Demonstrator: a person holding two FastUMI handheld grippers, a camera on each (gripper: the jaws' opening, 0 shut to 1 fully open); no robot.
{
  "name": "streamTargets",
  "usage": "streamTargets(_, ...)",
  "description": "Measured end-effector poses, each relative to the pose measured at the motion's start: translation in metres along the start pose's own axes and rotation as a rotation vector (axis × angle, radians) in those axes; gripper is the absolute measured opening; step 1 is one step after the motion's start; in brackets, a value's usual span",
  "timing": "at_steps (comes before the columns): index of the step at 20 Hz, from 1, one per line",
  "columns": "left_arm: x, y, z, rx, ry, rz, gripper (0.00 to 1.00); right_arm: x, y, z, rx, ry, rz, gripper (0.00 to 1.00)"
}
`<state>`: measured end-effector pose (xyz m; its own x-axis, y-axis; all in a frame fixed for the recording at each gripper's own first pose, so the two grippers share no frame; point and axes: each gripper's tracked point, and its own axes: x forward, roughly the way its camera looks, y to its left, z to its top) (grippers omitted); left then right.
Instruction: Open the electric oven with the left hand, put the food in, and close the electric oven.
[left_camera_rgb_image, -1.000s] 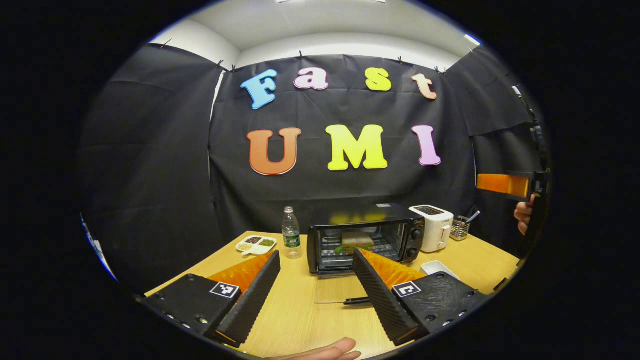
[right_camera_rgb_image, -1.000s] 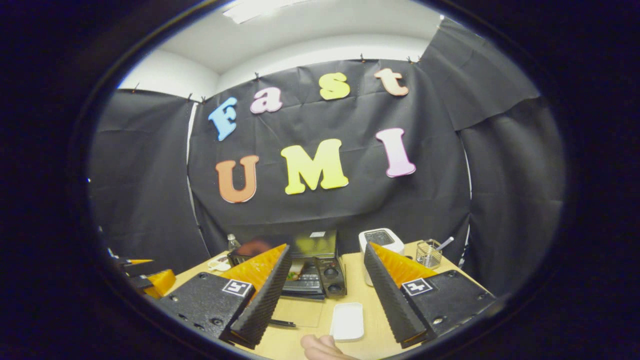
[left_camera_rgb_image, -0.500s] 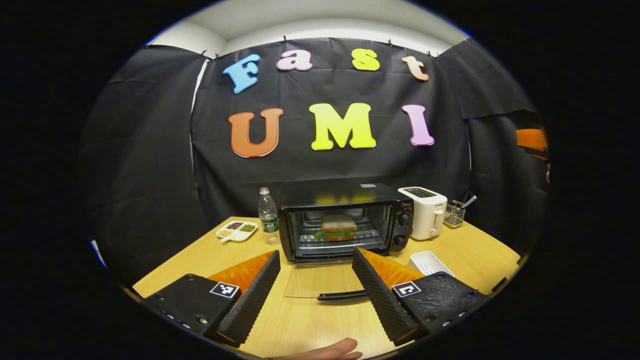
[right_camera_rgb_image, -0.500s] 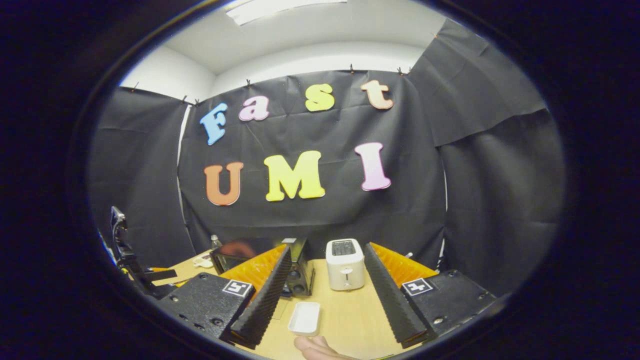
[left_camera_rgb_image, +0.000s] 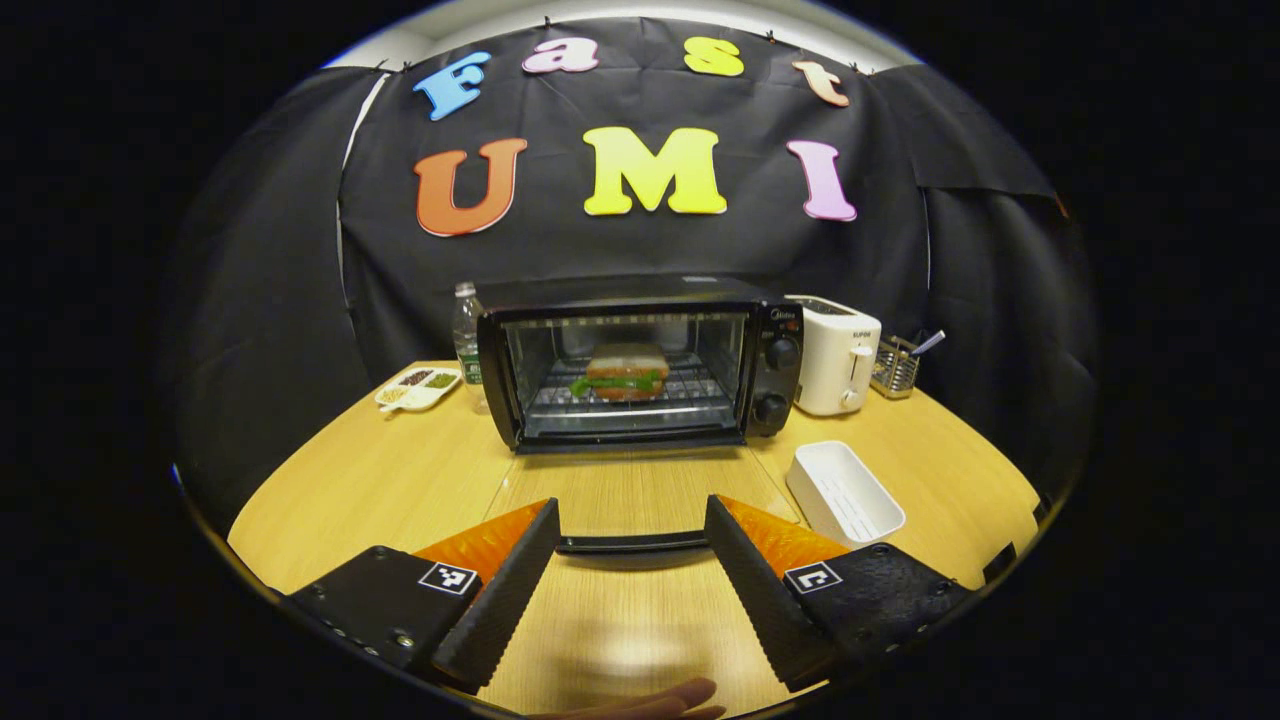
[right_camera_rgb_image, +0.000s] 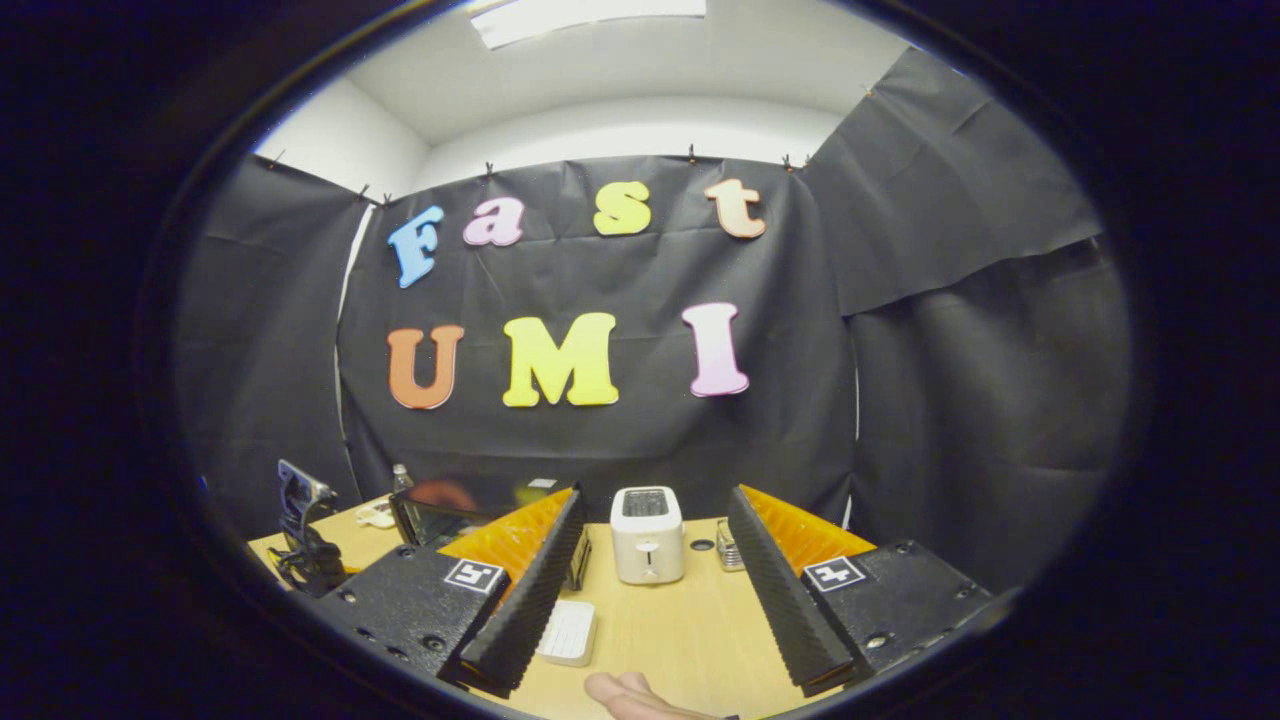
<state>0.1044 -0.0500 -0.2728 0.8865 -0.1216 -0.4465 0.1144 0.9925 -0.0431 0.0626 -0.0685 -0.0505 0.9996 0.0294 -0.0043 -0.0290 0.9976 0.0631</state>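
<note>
Now sandwich (left_camera_rgb_image: 626, 371) inside open oven (left_camera_rgb_image: 640, 365)

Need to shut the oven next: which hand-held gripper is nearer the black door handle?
Left. The left hand-held gripper has the black door handle between its open fingers. The right hand-held gripper points at the white toaster, off to the oven's side.

The oven (left_camera_rgb_image: 640, 365) is black, with a clear glass door lying open and a black handle (left_camera_rgb_image: 632, 543). Inside, on a silvery wire rack, the sandwich (left_camera_rgb_image: 625, 370) shows tan bread with a green leaf edge. The toaster (left_camera_rgb_image: 835, 352) beside it is white, as is the ribbed empty tray (left_camera_rgb_image: 845, 492). The desk (left_camera_rgb_image: 370, 490) is pale yellow wood grain. A white divided dish (left_camera_rgb_image: 418, 388) holds dark, green and pale fillings. The bottle (left_camera_rgb_image: 466, 335) is clear with a green label.
</note>
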Motion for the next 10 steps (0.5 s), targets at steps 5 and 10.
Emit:
streamTargets(5, 0.023, -0.01, -0.041, -0.044, 0.13, -0.006, 0.96, -0.006, -0.012, -0.007, 0.015, 0.01, -0.003, 0.94)
streamTargets(10, 0.039, -0.01, -0.064, -0.083, 0.218, 0.008, 0.94, -0.002, -0.017, -0.022, 0.038, 0.045, 0.005, 0.94)
